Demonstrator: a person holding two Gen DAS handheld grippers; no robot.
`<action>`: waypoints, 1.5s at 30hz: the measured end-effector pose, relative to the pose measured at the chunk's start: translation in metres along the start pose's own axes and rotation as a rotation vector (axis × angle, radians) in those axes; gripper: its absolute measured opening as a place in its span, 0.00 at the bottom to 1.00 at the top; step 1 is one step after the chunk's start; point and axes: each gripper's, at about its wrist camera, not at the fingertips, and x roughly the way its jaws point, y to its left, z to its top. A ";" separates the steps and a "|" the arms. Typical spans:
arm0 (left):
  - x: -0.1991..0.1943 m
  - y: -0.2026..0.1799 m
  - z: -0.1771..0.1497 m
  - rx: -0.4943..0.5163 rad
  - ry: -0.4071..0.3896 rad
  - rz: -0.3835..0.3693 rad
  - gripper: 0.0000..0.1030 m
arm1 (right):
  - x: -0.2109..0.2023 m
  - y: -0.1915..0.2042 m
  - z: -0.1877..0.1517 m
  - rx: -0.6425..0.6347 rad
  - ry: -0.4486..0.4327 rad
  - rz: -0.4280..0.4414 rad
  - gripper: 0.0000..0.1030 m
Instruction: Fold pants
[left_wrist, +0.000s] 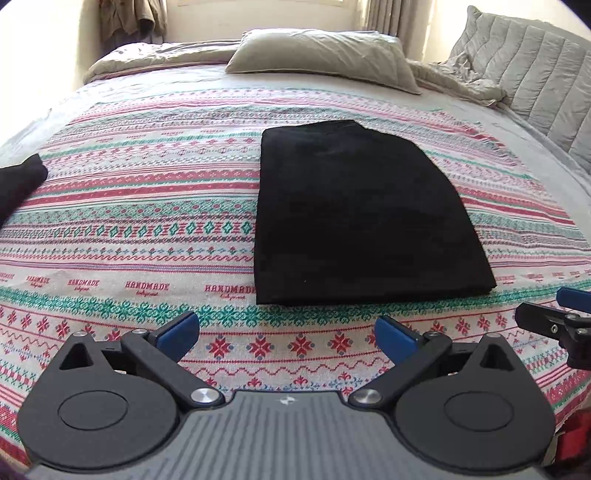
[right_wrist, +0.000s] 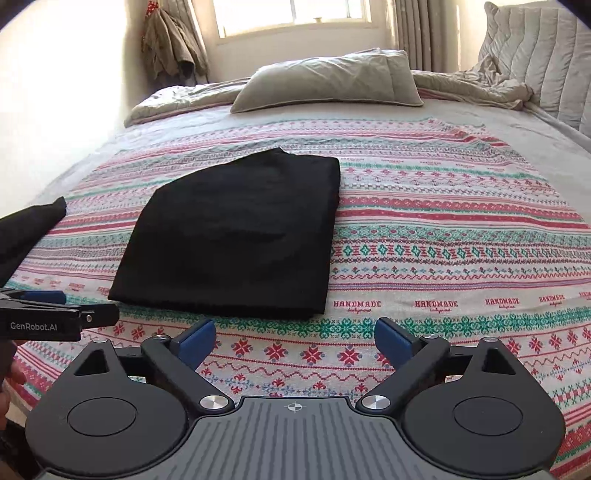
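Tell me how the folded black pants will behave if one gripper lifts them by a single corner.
The folded black pants are soft layered cloth, so they would probably droop and unfold. Lying flat on the patterned bedspread, they likely drag rather than slide if pushed.

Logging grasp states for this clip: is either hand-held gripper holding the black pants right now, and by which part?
Nothing is held. The left hand-held gripper and right hand-held gripper are both open, short of the folded black pants.

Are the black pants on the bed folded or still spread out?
Folded: the black pants lie as one compact, layered rectangle on the patterned bedspread, no legs showing.
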 end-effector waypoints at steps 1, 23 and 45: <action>0.000 -0.002 -0.002 0.002 -0.003 0.018 1.00 | 0.002 0.001 0.000 0.002 0.010 -0.016 0.92; -0.002 -0.019 -0.016 0.024 0.002 0.077 1.00 | 0.022 0.012 -0.009 -0.042 0.058 -0.096 0.97; -0.004 -0.021 -0.017 0.026 0.002 0.074 1.00 | 0.024 0.014 -0.010 -0.057 0.060 -0.108 0.97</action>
